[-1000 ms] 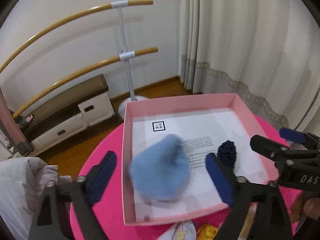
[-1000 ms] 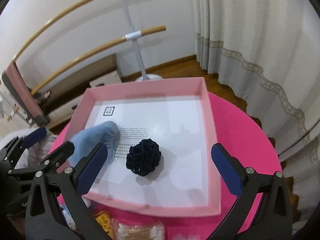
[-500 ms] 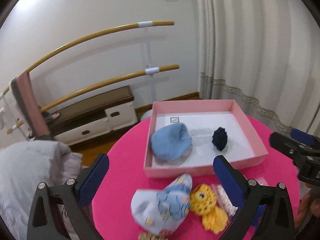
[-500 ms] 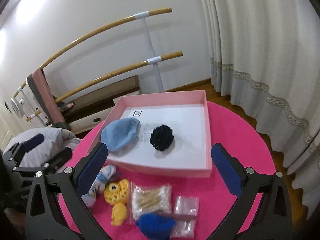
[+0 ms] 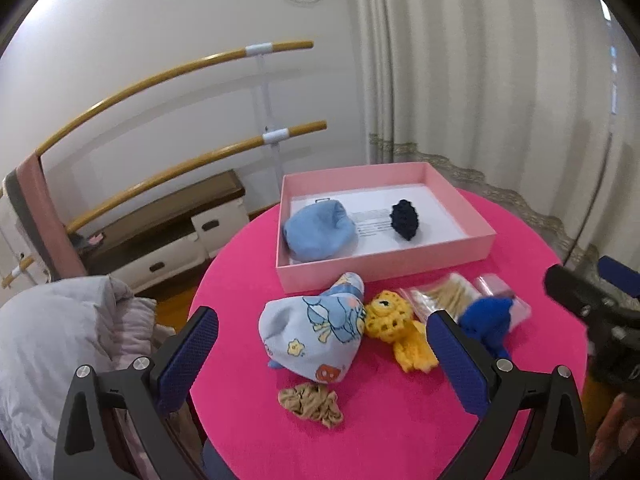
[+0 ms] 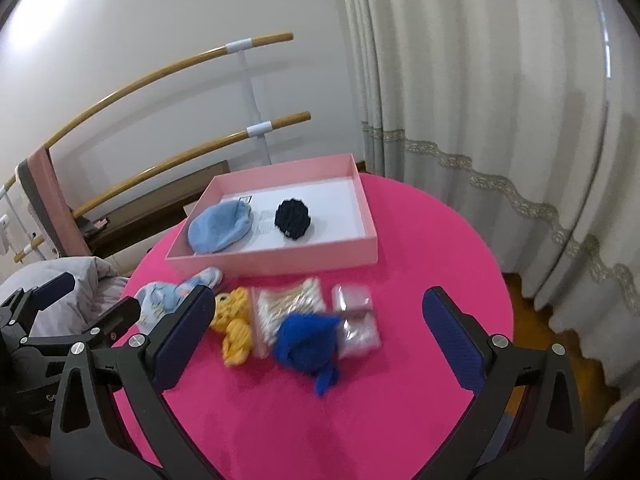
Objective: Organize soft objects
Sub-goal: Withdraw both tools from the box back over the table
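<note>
A pink box [image 5: 384,266] [image 6: 276,260] at the far side of the round pink table holds a light blue hat [image 5: 318,232] [image 6: 220,228] and a dark navy knit ball [image 5: 404,220] [image 6: 293,219]. In front of it lie a printed pale blue cloth [image 5: 316,328] [image 6: 160,300], a yellow knit toy [image 5: 396,328] [image 6: 234,332], a royal blue knit piece [image 5: 486,322] [image 6: 310,346] and a tan crumpled stocking [image 5: 312,402]. My left gripper [image 5: 322,360] is open and empty above the near cloth. My right gripper [image 6: 318,334] is open and empty above the blue knit piece.
Two clear bags, one of cotton swabs [image 6: 290,308] and one pinkish [image 6: 356,322], lie beside the blue knit piece. Grey bedding [image 5: 48,344] lies left of the table. Wooden barre rails [image 5: 192,160] and curtains [image 6: 480,120] stand behind.
Both grippers have pulled back and up from the box. The light blue hat now rests in the box, and the items on the near part of the table have come into view.
</note>
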A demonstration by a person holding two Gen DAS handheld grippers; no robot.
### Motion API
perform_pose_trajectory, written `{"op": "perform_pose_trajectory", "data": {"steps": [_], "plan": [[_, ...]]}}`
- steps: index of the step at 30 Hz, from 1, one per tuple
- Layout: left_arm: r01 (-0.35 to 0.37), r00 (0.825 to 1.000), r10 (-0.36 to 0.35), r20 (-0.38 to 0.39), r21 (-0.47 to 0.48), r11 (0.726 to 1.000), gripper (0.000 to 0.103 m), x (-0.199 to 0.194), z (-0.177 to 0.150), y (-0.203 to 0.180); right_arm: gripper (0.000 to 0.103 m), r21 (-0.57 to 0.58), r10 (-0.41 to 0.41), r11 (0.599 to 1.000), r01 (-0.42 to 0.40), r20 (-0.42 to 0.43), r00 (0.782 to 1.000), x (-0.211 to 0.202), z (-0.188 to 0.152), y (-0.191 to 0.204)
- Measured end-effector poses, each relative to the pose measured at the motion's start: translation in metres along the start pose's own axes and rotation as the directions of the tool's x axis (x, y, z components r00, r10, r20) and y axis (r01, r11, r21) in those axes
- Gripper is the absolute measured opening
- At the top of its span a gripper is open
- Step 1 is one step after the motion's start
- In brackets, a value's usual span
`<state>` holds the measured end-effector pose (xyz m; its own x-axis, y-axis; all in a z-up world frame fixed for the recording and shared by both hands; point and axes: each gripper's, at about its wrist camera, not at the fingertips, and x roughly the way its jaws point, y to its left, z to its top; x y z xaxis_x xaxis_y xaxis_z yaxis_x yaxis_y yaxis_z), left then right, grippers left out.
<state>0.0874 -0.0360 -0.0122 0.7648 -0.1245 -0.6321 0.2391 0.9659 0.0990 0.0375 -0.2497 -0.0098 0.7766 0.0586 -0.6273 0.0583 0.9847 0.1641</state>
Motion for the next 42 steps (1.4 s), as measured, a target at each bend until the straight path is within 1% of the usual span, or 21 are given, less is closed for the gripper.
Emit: {"op": "perform_pose_trajectory", "data": {"steps": [3,7,10,14,17,21,24,30,33,36,38,42], "plan": [[-0.007,1.000,0.007,0.003,-0.004,1.000,0.103,-0.010,-0.010,0.003,0.103,-0.011,0.003,1.000,-0.003,0.003,1.000,-0.010,-0.009,0.008],[-0.004,1.000,0.004,0.005,-0.067,0.998,0.103,-0.025,-0.021,0.010,0.103,-0.055,-0.003,0.998,0.004,0.014,1.000,-0.020,-0.012,0.014],[-0.017,1.000,0.018,0.010,-0.105,0.994,0.103,-0.036,-0.025,0.011,0.103,-0.087,0.017,0.996,-0.015,0.020,1.000,-0.025,-0.014,0.018],[-0.038,0.999,0.041,0.025,-0.102,0.994,0.103,-0.048,-0.031,0.009,0.103,-0.088,0.037,0.996,-0.034,0.026,0.999,-0.030,-0.019,0.017],[-0.042,0.998,0.046,0.033,-0.104,0.994,0.103,-0.048,-0.038,0.010,0.103,-0.087,0.035,0.996,-0.033,0.021,0.999,-0.031,-0.024,0.013],[-0.023,1.000,0.023,0.002,-0.126,0.992,0.103,-0.038,-0.054,0.016,0.103,-0.093,0.023,0.995,-0.022,0.002,1.000,-0.024,-0.031,0.010],[-0.022,0.999,0.018,-0.028,-0.122,0.992,0.103,-0.027,-0.061,0.018,0.103,-0.097,0.018,0.995,-0.020,-0.024,1.000,-0.014,-0.035,0.008],[-0.026,0.999,0.022,-0.034,-0.118,0.993,0.103,-0.020,-0.060,0.025,0.103,-0.102,0.014,0.995,-0.017,-0.029,0.999,-0.010,-0.035,0.007],[-0.040,0.998,0.036,-0.041,-0.089,0.995,0.103,-0.014,-0.065,0.025,0.103,-0.112,0.004,0.994,-0.007,-0.032,0.999,-0.009,-0.037,0.004],[-0.039,0.997,0.033,-0.075,-0.078,0.996,0.103,0.001,-0.073,0.025,0.103,-0.099,-0.003,0.995,-0.002,-0.048,0.999,-0.003,-0.038,-0.001],[-0.049,0.995,0.043,-0.089,-0.069,0.996,0.103,0.012,-0.075,0.024,0.103,-0.094,-0.005,0.996,0.000,-0.056,0.998,0.002,-0.039,-0.004],[-0.044,0.993,0.036,-0.115,-0.069,0.997,0.102,0.033,-0.078,0.027,0.103,-0.090,-0.008,0.996,0.001,-0.075,0.997,0.013,-0.043,-0.006]]}}
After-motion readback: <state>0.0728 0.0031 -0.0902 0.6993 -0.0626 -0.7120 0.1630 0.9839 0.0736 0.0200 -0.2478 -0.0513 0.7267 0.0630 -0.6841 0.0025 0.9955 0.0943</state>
